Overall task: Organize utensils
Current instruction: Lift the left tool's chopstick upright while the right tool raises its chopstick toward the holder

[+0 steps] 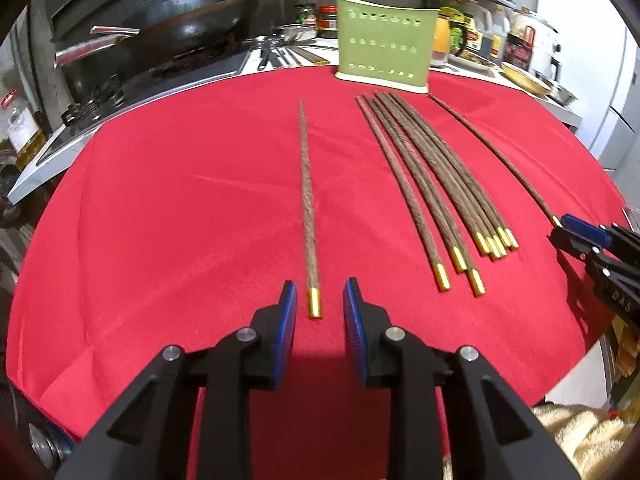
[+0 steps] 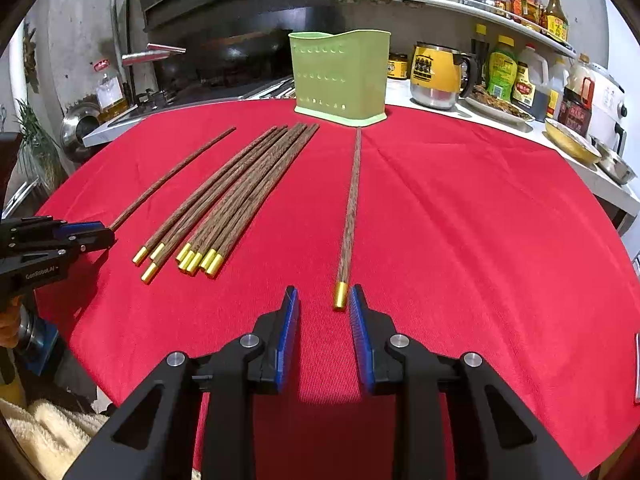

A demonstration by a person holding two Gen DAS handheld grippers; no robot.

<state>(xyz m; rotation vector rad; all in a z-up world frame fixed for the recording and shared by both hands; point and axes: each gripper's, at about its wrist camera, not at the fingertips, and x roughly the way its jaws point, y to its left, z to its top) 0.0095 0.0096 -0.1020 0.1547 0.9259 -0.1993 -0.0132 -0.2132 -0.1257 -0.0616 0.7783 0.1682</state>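
A red cloth (image 1: 180, 200) covers the table. A green perforated utensil holder (image 1: 383, 43) stands upright at the far edge; it also shows in the right wrist view (image 2: 339, 76). A bundle of several brown chopsticks with gold caps (image 1: 432, 176) lies in the middle (image 2: 236, 192). One lone chopstick (image 1: 309, 208) lies to its left, its gold cap just ahead of my open left gripper (image 1: 319, 300). Another lone chopstick (image 2: 349, 216) lies to its right, its cap beside the right finger of my open right gripper (image 2: 323, 300). Both grippers are empty.
A stove with a black wok (image 1: 188, 28) sits at the back left. Bottles, jars and a yellow kettle (image 2: 434, 74) line the counter and shelf at the back right. Metal bowls (image 2: 572, 144) sit by the cloth's right edge. A cream towel (image 2: 48, 432) lies below the table's front.
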